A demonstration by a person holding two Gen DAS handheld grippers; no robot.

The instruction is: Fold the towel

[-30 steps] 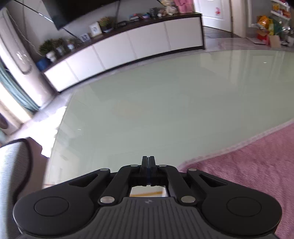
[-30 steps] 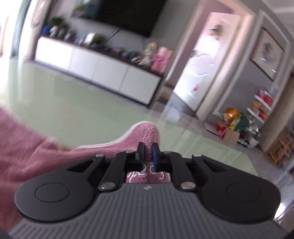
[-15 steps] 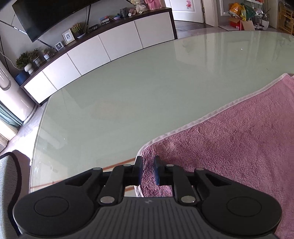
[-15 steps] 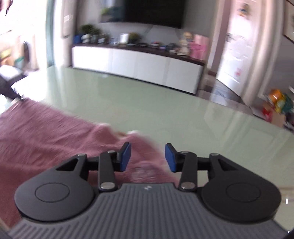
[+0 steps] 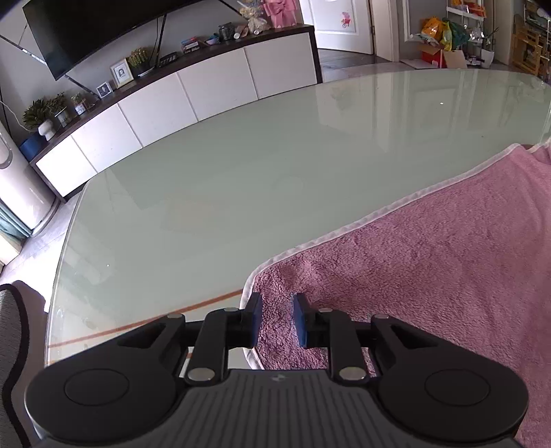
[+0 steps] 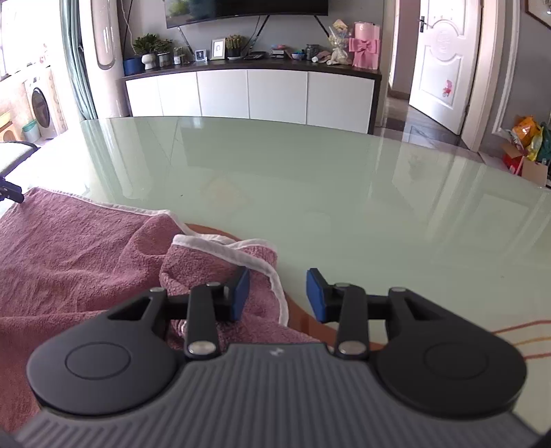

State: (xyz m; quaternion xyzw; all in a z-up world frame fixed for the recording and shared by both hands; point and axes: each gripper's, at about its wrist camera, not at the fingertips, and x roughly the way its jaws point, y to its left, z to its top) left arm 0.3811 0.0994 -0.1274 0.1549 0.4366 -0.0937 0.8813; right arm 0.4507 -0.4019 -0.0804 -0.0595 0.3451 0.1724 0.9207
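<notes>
A pink towel (image 5: 430, 262) with a white hem lies on the glass counter (image 5: 258, 179), spread over the near right part in the left wrist view. The left tongs (image 5: 277, 318) are spread a little, their blue pads (image 5: 256, 318) apart over the towel's near left corner; that corner lies between them, but they do not pinch it. In the right wrist view the towel (image 6: 69, 248) covers the near left part of the counter (image 6: 327, 179), and its near right corner is rumpled, turned back on itself so that the white hem curls in a loop. The right tongs (image 6: 278, 294) are spread wide and hold nothing: the left pad (image 6: 241, 293) stands over the rumpled corner, the right pad over bare glass just beside the hem. Beyond the counter a white sideboard (image 6: 251, 93) runs along the wall, with plants, photo frames and a pink gift box (image 6: 365, 46) on top, under a dark screen (image 6: 241, 10). A white door (image 6: 444, 62) stands to the right.
</notes>
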